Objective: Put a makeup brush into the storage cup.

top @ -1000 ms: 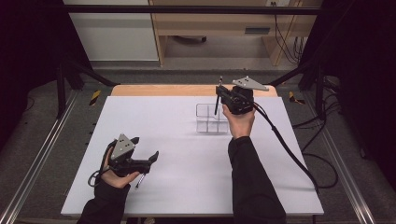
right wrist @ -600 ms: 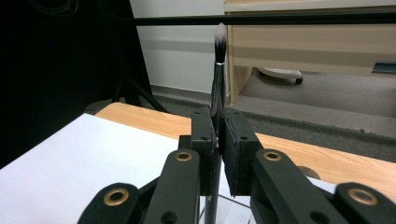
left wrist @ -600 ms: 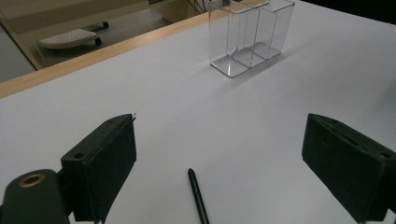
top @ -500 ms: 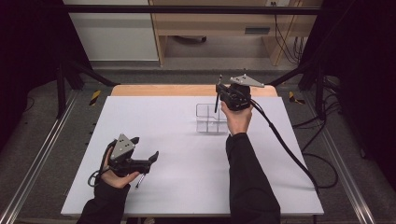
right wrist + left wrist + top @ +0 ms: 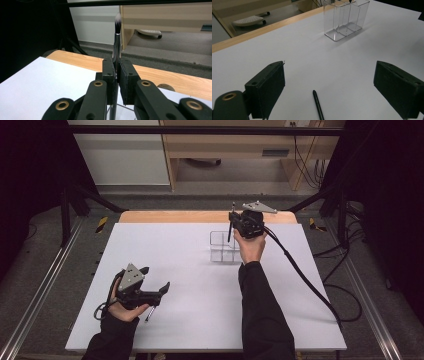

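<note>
1. The white table top (image 5: 190, 270) fills the middle of the high view, bare and matte, so a thin round tool will roll on it.
2. The clear organizer (image 5: 223, 247) stands right of centre in the high view and at the top of the left gripper view. It looks like thin rigid plastic: light, easy to tip or slide if knocked, so entry should be straight down.
3. The right gripper (image 5: 231, 222), above the organizer in the high view, has its jaws clamped on the makeup brush (image 5: 116, 42), which stands upright with bristles up at the top centre of its own view. The brush seems light, stiff and slick; the mid-handle grip looks sound, the soft tip best left alone.
4. The left gripper (image 5: 156, 279), lower left, rests with jaws wide apart and empty.
5. The black pencil (image 5: 318, 104) lies flat between those jaws, bottom centre: slim and slippery, best pinched mid-shaft.
</note>
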